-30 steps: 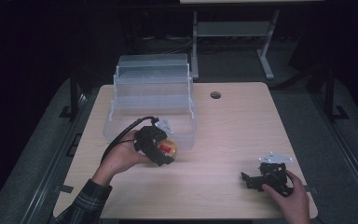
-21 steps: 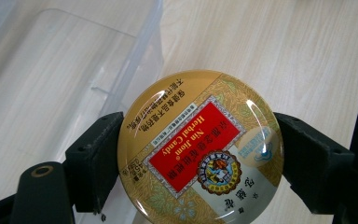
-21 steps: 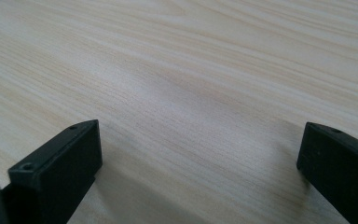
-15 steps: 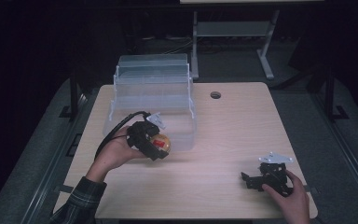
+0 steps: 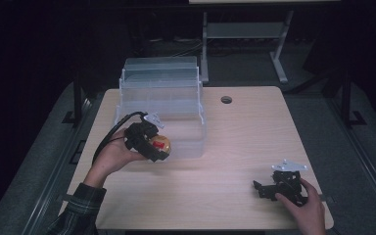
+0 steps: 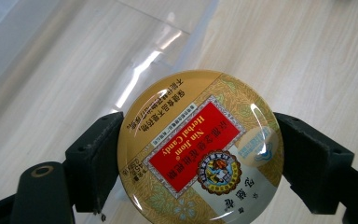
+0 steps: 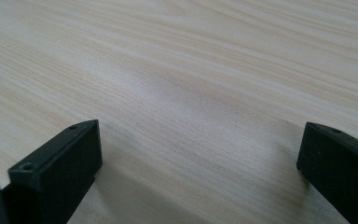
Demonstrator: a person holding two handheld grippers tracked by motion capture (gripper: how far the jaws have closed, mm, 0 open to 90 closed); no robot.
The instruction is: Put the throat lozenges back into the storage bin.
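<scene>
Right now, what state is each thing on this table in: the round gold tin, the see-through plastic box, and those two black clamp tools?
Round gold candy tin with red label: lid on, clamped between the jaws, held above the table.
Clear plastic tiered box: open, standing on the table.
Left gripper: shut on the tin, at the box's front.
Right gripper: jaws wide apart, low over bare wood.
Light wooden table: level.
</scene>
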